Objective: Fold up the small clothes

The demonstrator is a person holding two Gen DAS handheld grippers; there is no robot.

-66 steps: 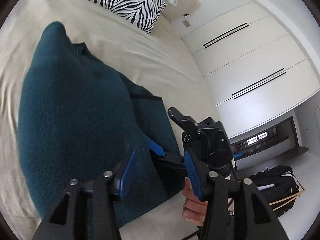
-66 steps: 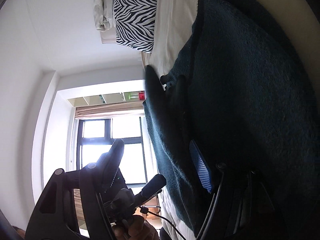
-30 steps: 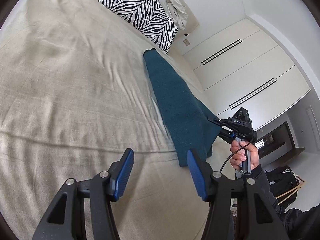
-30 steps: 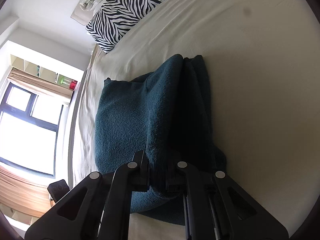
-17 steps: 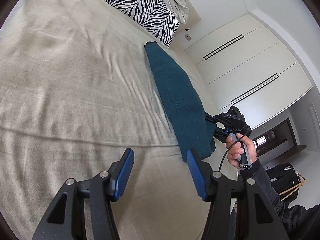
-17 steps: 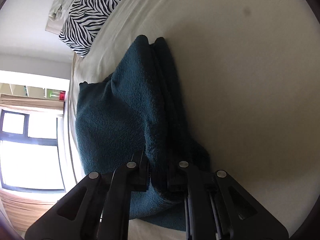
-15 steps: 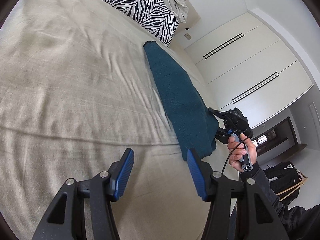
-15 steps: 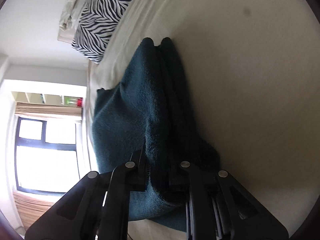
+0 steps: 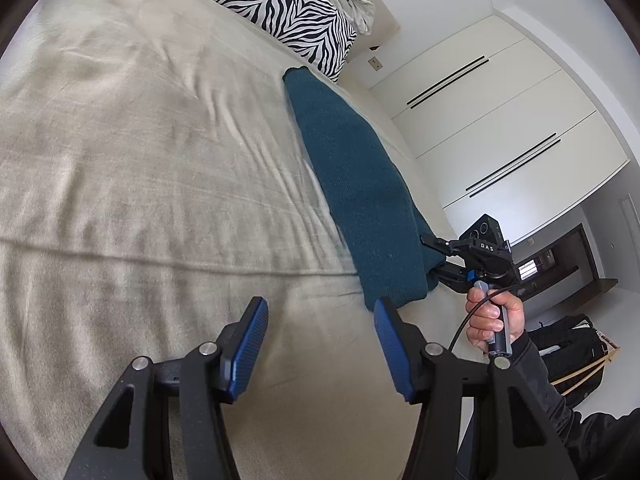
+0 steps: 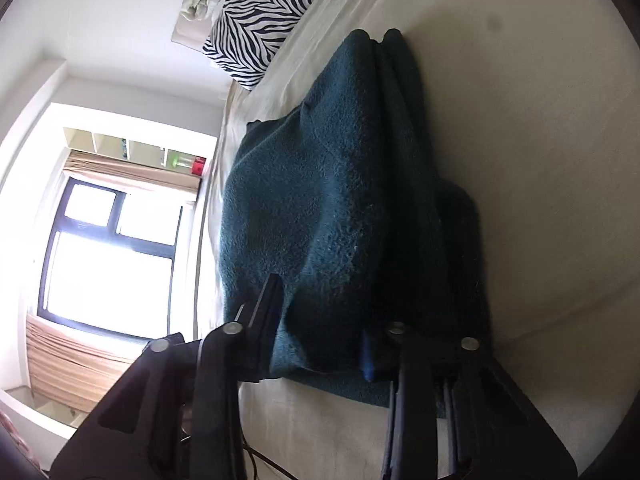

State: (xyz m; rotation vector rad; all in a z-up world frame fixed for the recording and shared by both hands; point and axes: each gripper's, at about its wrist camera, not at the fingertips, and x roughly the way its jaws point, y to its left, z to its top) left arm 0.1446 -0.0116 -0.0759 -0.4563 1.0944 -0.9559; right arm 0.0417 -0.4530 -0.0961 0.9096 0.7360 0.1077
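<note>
Garment: teal fleece, folded, on bed, near pillow.
Left hand-held gripper: wide open, empty.
Right hand-held gripper: parted, straddling fleece edge; grip uncertain.
Risk: withdrawal may snag, undoing fold.

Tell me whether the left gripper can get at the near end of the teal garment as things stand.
Probably yes: the left gripper is open, empty, over bare bedsheet, and the teal garment lies just ahead beside its right finger.
</note>
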